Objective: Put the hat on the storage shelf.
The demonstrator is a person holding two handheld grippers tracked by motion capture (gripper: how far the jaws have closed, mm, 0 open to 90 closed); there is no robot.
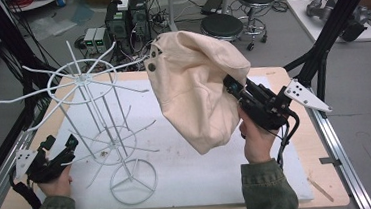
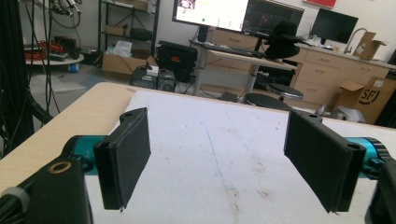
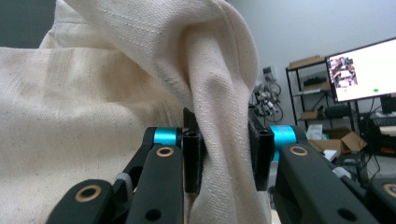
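A cream canvas bag (image 1: 197,88) with dark snaps hangs in the air over the middle of the table. My right gripper (image 1: 232,88) is shut on a bunched fold of the bag (image 3: 224,154), its black pads (image 3: 192,161) pinching the cloth from both sides. A white wire rack (image 1: 91,117) with radiating arms and a ring base stands at the left of the white mat (image 1: 214,175). My left gripper (image 1: 61,144) rests low at the table's left front, beside the rack's base. Its jaws stand wide apart, and between the fingers (image 2: 126,154) lies bare mat.
The wooden table edge (image 1: 325,184) runs beyond the mat on the right. Black frame poles (image 1: 328,28) rise at the right and left. Stools (image 1: 222,26) and computer boxes (image 1: 124,21) stand on the floor behind the table.
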